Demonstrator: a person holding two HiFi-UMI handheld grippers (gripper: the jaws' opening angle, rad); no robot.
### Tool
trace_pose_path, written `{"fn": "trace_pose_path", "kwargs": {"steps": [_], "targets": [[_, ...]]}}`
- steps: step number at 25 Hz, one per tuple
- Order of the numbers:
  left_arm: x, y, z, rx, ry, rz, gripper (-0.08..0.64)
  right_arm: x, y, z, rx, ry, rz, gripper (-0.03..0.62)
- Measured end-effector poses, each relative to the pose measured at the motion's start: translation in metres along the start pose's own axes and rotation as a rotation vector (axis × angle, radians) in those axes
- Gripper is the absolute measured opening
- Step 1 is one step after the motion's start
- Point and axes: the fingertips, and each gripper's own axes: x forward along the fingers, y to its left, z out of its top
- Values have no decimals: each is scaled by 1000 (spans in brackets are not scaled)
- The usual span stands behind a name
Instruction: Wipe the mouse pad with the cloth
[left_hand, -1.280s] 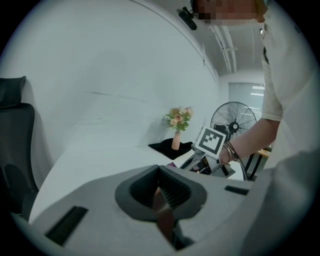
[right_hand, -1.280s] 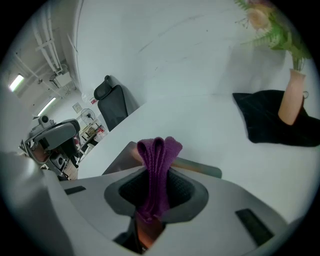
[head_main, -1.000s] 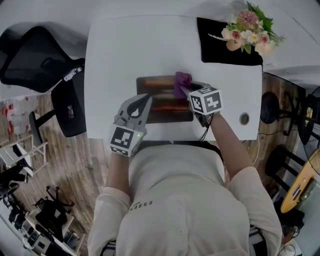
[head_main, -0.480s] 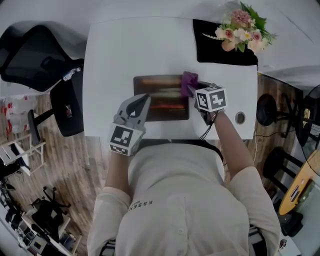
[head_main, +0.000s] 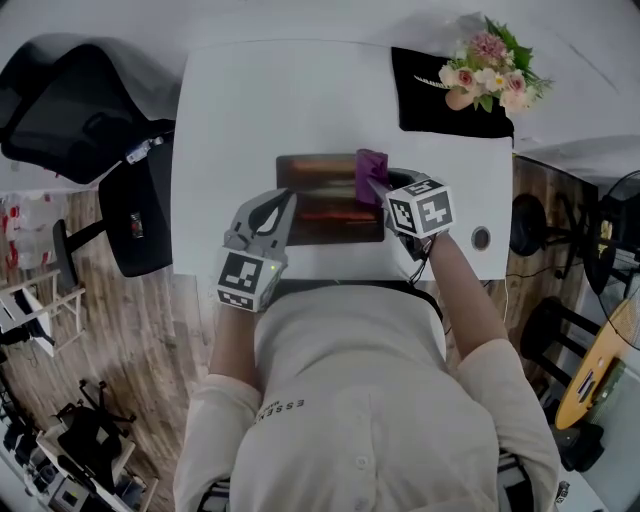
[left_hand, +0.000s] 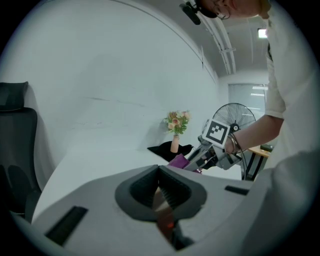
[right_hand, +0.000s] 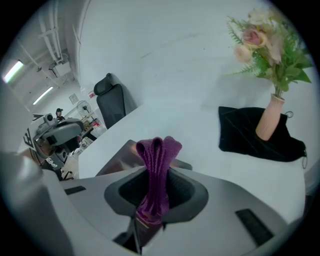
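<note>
A dark brown mouse pad (head_main: 322, 205) lies on the white desk (head_main: 250, 110), near its front edge. My right gripper (head_main: 378, 186) is shut on a folded purple cloth (head_main: 369, 168), which rests on the pad's right part. In the right gripper view the cloth (right_hand: 157, 155) stands up between the jaws of that gripper (right_hand: 156, 182), with the pad (right_hand: 116, 162) below. My left gripper (head_main: 287, 200) is shut, its tips on the pad's near left part. The left gripper view shows those jaws (left_hand: 160, 182) closed, and the cloth (left_hand: 178, 161) beyond them.
A vase of pink flowers (head_main: 488, 62) stands on a black cloth (head_main: 435, 95) at the desk's far right. A round cable hole (head_main: 481, 238) sits near the right front corner. A black office chair (head_main: 75, 105) stands to the left of the desk.
My right gripper slid the cloth rightward over the pad, then back toward the left. The left gripper has stayed on the pad's near left part.
</note>
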Motion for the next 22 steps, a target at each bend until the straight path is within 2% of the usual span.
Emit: {"fn": "trace_pose_path", "kwargs": {"steps": [3,7,15,19,22], "targets": [[-14,17,-6,-7,2,9,2,11,39,4,-5,5,65,94],[-31,40,-21,-17,16,17,2,33,88,4,43,12,160,94],[-63,76,-51,-32,63,9,2,83,153,-2,92,61,199,94],[-69,86,-59,-46,68,3,2,98,165,-3,66,85,186,94],[-69,90,-61,-59,67,8,2,101,162,-5,82,93,186,94]]}}
